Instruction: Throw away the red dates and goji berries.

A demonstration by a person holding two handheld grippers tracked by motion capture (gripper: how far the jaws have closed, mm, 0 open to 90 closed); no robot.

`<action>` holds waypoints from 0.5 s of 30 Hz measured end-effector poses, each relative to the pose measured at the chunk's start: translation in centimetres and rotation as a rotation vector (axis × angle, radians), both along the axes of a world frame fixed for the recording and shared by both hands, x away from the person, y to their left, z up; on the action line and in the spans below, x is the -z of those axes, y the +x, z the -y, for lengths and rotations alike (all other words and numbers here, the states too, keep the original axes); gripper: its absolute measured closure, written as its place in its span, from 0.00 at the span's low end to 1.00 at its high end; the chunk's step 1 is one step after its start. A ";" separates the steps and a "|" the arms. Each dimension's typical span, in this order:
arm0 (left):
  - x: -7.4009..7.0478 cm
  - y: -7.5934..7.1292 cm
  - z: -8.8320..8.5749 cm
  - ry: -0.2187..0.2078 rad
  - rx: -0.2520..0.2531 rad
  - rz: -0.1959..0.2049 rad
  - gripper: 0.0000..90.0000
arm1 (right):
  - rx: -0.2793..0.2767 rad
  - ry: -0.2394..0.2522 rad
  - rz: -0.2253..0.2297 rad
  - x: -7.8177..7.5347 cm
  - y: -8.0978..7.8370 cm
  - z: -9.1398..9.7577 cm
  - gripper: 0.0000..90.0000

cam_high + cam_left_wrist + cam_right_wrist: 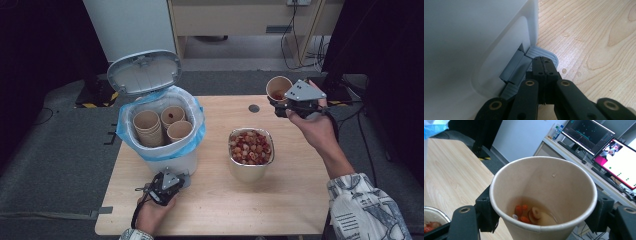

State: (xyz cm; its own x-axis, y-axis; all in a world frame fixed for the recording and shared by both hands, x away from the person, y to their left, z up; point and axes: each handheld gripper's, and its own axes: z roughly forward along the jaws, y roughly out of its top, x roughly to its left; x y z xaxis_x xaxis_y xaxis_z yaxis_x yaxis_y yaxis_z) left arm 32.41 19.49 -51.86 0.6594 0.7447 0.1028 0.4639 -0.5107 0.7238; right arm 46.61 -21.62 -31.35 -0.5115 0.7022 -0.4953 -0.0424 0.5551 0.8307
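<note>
While our left gripper, jaws pressed together, holds down the bin's pedal to keep the lid up, our right gripper clamps the paper cup above the table's far edge.

Tan paper cup (orange bits inside), white bin with blue liner, grey pedal.
</note>
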 end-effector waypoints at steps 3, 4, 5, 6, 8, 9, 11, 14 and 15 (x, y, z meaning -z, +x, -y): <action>0.0 0.0 0.0 -0.001 0.000 0.000 1.00 | -0.011 -0.014 0.000 0.2 -0.1 -0.4 0.30; 0.0 0.0 0.0 0.000 0.000 0.000 1.00 | -0.011 -0.014 0.000 0.2 -0.1 -0.4 0.30; 0.0 0.0 0.0 0.001 0.000 0.000 1.00 | -0.032 -0.023 0.000 0.4 -0.2 -1.0 0.30; 0.0 0.0 0.0 0.001 -0.001 0.001 1.00 | -0.038 -0.024 -0.001 0.5 -0.2 -1.1 0.30; 0.0 0.0 0.0 0.002 0.000 0.001 1.00 | -0.048 -0.003 -0.008 0.6 -0.2 -1.1 0.30; 0.0 0.0 0.0 0.001 0.000 0.000 1.00 | -0.040 -0.009 -0.007 0.7 -0.2 -0.9 0.30; 0.0 0.0 0.0 -0.001 0.000 0.000 1.00 | -0.029 -0.007 -0.011 0.8 -0.1 -0.7 0.30; 0.0 0.0 0.0 -0.001 0.000 0.000 1.00 | -0.031 -0.010 -0.014 0.9 -0.2 -0.9 0.30; 0.0 0.0 0.0 -0.001 0.000 0.000 1.00 | -0.041 -0.014 -0.013 0.9 -0.3 -1.1 0.30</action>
State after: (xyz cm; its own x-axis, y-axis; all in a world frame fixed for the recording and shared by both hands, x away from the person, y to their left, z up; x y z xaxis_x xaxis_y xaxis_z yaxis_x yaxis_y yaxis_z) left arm 32.41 19.49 -51.87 0.6592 0.7450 0.1019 0.4643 -0.5099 0.7242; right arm 46.34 -20.56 -32.26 -0.5462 0.6737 -0.4978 -0.0543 0.5645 0.8236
